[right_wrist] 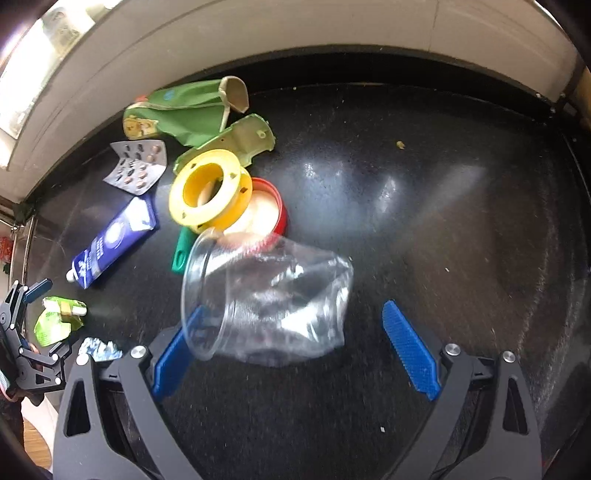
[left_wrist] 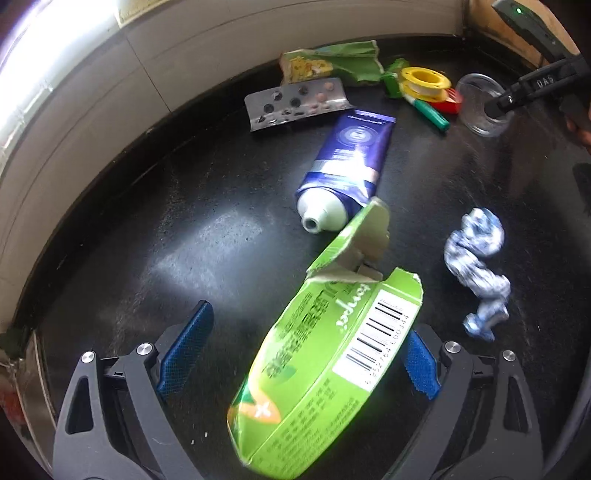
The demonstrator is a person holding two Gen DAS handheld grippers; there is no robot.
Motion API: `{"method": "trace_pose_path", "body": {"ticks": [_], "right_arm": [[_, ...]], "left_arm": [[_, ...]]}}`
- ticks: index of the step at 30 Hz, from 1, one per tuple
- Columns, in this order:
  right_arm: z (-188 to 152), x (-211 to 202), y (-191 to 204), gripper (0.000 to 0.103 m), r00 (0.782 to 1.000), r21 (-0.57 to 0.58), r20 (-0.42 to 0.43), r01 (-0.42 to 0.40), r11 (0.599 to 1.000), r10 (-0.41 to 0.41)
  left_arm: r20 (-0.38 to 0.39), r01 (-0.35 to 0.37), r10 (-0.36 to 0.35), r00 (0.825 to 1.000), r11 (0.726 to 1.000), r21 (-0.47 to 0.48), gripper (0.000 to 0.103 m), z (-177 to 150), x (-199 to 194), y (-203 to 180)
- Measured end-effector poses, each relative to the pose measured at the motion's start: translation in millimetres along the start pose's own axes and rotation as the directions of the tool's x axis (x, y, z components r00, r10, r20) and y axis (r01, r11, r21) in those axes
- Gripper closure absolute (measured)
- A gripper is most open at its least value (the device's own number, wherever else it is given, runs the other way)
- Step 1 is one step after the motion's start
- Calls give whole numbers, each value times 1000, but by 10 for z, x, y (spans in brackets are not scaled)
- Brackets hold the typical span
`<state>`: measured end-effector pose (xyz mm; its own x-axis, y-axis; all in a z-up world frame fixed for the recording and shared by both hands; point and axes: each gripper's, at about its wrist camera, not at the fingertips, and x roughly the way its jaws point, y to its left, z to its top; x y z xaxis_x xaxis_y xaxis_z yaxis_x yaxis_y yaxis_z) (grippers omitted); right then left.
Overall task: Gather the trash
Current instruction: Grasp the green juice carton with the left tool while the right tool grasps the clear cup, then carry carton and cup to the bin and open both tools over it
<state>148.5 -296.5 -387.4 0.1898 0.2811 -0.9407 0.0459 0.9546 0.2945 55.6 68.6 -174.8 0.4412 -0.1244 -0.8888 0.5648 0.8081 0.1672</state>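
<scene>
A squashed green carton (left_wrist: 325,362) lies on the black counter (left_wrist: 184,240) between the wide-apart fingers of my left gripper (left_wrist: 306,354). Its barcode edge overlaps the right pad (left_wrist: 421,365), while the left pad stands apart from it. My right gripper (right_wrist: 291,347) is open around a crushed clear plastic cup (right_wrist: 266,299) lying on its side. The cup's rim covers the left pad (right_wrist: 173,354), and the right pad (right_wrist: 410,347) is well clear of it. In the left wrist view, the right gripper (left_wrist: 498,107) hovers at the cup (left_wrist: 476,92).
Further litter lies on the counter: a blue tube (left_wrist: 347,166), a blister pack (left_wrist: 295,101), a torn green wrapper (left_wrist: 332,62), a yellow spool (right_wrist: 210,188) on a red lid (right_wrist: 275,210), a green marker (left_wrist: 432,114) and crumpled blue-white paper (left_wrist: 476,266). A white wall (right_wrist: 332,26) runs behind.
</scene>
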Motion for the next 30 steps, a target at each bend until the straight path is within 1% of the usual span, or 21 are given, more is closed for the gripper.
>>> {"method": "trace_pose_path", "body": {"ticks": [1, 2, 3, 4, 5, 6, 8, 11, 16, 19, 25, 30], "right_arm": [[24, 19, 7, 11, 1000, -6, -2, 5, 1000, -5], [46, 29, 23, 12, 1000, -12, -5, 10, 1000, -10], [57, 34, 23, 20, 1000, -14, -8, 7, 1000, -7], [62, 35, 17, 28, 1000, -15, -12, 4, 1000, -4], [58, 28, 23, 37, 1000, -19, -12, 12, 1000, -12], [56, 13, 32, 38, 1000, -28, -8, 12, 1000, -13], [61, 6, 77, 41, 1000, -41, -12, -1, 999, 1], [8, -98, 99, 44, 1000, -52, 3, -14, 999, 14], [-98, -392, 107, 44, 998, -73, 54, -27, 997, 31], [-154, -526, 84, 44, 997, -77, 72, -35, 996, 41], [-336, -676, 89, 44, 995, -108, 92, -36, 994, 46], [-394, -746, 134, 43, 993, -126, 109, -36, 991, 50]], "left_arm": [[2, 18, -18, 1000, 1000, -18, 13, 18, 22, 16], [2, 38, -38, 999, 999, -31, 18, 33, 38, 21], [0, 43, -43, 999, 998, -36, 24, 48, 54, 12], [-6, 40, -40, 999, 999, -36, 37, 60, 69, -3], [-2, 50, -51, 999, 997, -50, 47, 77, 61, -10], [-11, 41, -42, 999, 997, -65, 49, 96, 63, -18], [-11, 36, -38, 999, 994, -102, 57, 127, 27, -37], [3, 3, -3, 1000, 988, -152, 58, 156, -73, -77], [29, -3, 10, 1000, 973, -232, 58, 173, -299, -166], [37, -2, 13, 999, 959, -285, 58, 163, -457, -239], [51, 2, 14, 999, 952, -305, 58, 126, -627, -405], [55, -6, 24, 998, 950, -311, 58, 76, -701, -474]]}}
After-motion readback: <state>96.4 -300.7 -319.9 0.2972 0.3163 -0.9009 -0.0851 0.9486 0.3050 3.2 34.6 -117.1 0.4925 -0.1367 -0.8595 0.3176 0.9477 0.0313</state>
